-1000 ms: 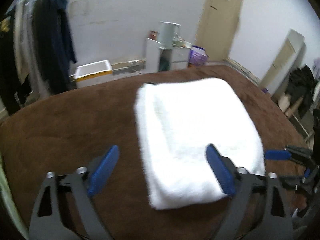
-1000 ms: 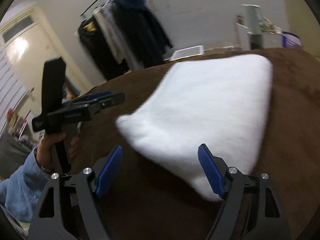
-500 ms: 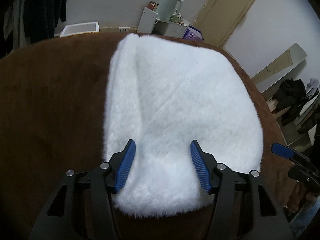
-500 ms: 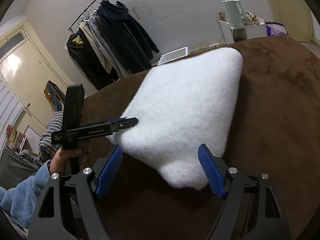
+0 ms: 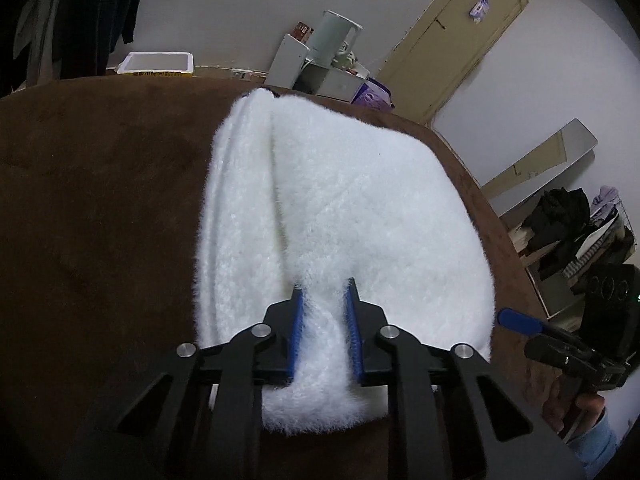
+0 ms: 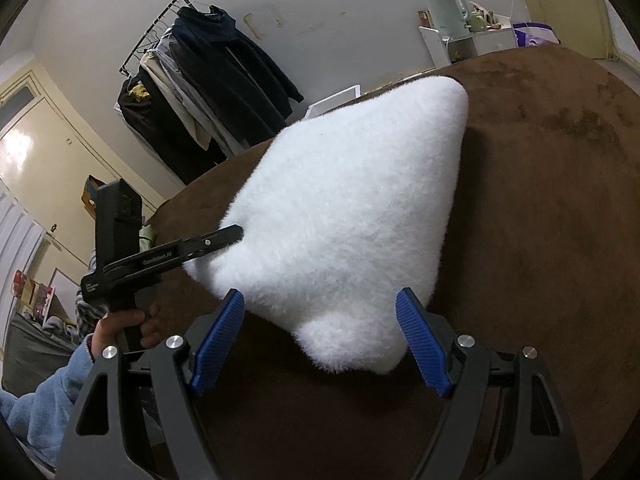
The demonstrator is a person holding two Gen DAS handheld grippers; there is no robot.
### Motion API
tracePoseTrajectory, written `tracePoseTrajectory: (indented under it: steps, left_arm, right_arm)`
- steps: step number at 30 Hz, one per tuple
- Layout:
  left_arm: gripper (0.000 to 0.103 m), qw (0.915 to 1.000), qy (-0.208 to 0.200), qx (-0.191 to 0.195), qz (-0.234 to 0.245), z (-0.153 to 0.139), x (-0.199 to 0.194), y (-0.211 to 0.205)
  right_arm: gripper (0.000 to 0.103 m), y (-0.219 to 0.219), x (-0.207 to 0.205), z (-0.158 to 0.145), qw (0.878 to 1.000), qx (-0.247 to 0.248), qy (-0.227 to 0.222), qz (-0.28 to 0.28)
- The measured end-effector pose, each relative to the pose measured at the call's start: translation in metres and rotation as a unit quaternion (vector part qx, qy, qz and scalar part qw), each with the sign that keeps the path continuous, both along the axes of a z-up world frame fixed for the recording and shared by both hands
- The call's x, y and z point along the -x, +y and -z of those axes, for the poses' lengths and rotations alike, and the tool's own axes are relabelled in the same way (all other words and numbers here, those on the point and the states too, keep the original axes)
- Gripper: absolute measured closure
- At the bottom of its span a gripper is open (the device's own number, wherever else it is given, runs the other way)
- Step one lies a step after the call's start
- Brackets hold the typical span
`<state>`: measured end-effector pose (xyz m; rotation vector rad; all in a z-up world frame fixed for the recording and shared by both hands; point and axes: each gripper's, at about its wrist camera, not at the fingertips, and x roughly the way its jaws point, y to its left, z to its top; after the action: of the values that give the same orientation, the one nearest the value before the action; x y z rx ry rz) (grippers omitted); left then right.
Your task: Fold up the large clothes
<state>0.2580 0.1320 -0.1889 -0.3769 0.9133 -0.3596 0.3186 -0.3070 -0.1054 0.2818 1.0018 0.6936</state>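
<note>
Left gripper (image 5: 323,312): pads nearly closed, pinching the near edge of the white fleece garment (image 5: 344,216).
Right gripper (image 6: 320,340): jaws spread wide, holding nothing, straddling the garment's near corner.
Garment position: folded, lying on the brown plush surface (image 5: 100,208).
Risk: thick pile may slip from the pinch, or a one-sided lift may unfold layers.
Room: clothes rack (image 6: 192,80), kettle (image 6: 444,8), door (image 5: 460,28).
</note>
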Motion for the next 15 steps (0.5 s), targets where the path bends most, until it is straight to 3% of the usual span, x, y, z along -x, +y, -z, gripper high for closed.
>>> tracePoseTrajectory:
  steps: [4,6,9,11,13,15]
  left_arm:
    - [0.086,0.9993,-0.026,0.019,-0.017,-0.012,0.003,0.007]
    - [0.088,0.9982,-0.054,-0.003,-0.026,-0.024,0.005,0.007]
    - [0.089,0.9942,-0.092,-0.046,-0.030,-0.047,0.010,0.005]
    - [0.089,0.9936,-0.091,-0.059,-0.033,-0.049,0.011,0.009]
    - [0.089,0.9943,-0.078,-0.064,-0.036,-0.041,0.013,0.014]
    - [0.089,0.9952,-0.059,-0.066,-0.041,-0.026,0.014,0.019]
  right_arm:
    - [0.024,0.013,-0.020,0.002,1.000,0.009,-0.011,0.008]
    - [0.024,0.022,-0.031,0.008,1.000,0.018,-0.009,0.007]
    - [0.032,0.029,-0.037,0.003,1.000,0.008,-0.022,0.008]
    - [0.039,0.034,-0.037,-0.003,0.999,0.007,-0.036,-0.002]
    - [0.051,0.038,-0.038,-0.004,0.999,0.013,-0.037,-0.007]
    - [0.056,0.043,-0.041,0.000,0.999,0.029,-0.031,-0.015]
